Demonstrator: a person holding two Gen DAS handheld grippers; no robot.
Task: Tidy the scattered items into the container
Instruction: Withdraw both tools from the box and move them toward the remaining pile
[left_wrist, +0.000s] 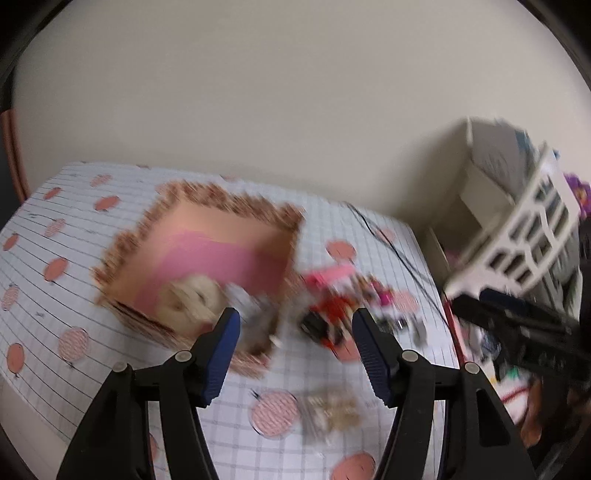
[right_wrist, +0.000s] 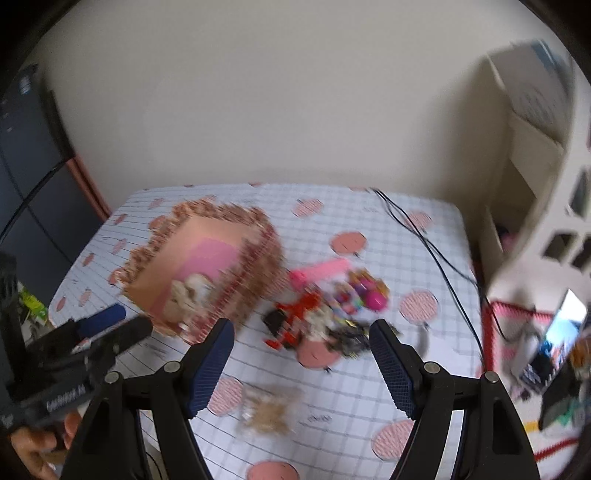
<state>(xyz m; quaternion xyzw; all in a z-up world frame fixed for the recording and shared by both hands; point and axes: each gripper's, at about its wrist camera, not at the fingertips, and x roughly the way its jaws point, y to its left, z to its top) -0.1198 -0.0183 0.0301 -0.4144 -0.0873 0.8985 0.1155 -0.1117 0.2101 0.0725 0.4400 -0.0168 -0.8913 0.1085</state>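
1. The table (right_wrist: 406, 369), under a white checked cloth with pink spots, fills the lower half of both views; everything is blurred.
2. The box (right_wrist: 207, 266), square with a scalloped brown rim and a pink floor, sits on the left part of the cloth. A pale soft thing (right_wrist: 192, 291) already lies in its near corner.
3. The heap of toys (right_wrist: 325, 306), red, pink and black pieces, lies just right of the box and ahead of both pairs of tongs.
4. The clear bag of tan bits (right_wrist: 269, 406) lies alone, nearest the camera and apart from the heap. I cannot tell its long axis.
5. The right tongs (right_wrist: 301, 362) stand apart, with nothing between the pads; the bag sits just below their gap, so I judge this hand better placed for it.
6. The left tongs (left_wrist: 295, 354) are also apart and empty, straddling the box's near corner and the heap's edge, with the bag to the lower right.
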